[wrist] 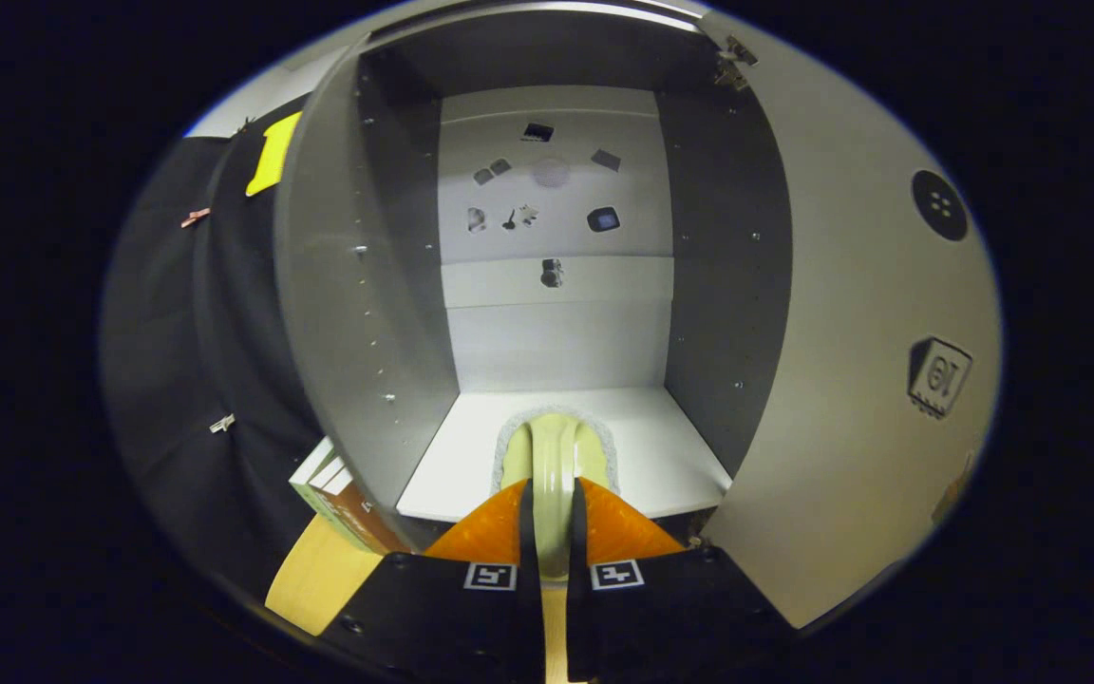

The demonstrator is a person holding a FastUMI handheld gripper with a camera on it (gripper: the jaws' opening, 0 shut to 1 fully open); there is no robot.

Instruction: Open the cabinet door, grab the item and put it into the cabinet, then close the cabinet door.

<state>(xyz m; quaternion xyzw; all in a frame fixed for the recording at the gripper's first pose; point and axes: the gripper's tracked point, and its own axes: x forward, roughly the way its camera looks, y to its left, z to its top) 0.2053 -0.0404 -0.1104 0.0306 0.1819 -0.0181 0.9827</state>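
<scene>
A: Left to right, what's visible?

B: Far left, black cloth wall [177, 332], with a couple of small clips on it. Below it a stack of books [338, 499] on a wooden surface [319, 575], mostly cut off by the cabinet's left side panel [329, 313].

A: Cabinet?

B: Cabinet [556, 285] is open, interior in view. Small dark marks on the back wall, too small to identify. White floor shelf [661, 456].

A: Gripper and item?

B: Gripper [553, 532] is clamped on a pale green item [555, 456], both fingers pressing its narrow handle-like part. Its far end, with a fuzzy grey rim, reaches over the shelf's front. Can't tell if it touches the shelf. Lower end is hidden between the fingers.

A: Right side?

B: Cabinet door [851, 380] is swung open; hinge at the top. Two dark marks on it, distorted.
</scene>
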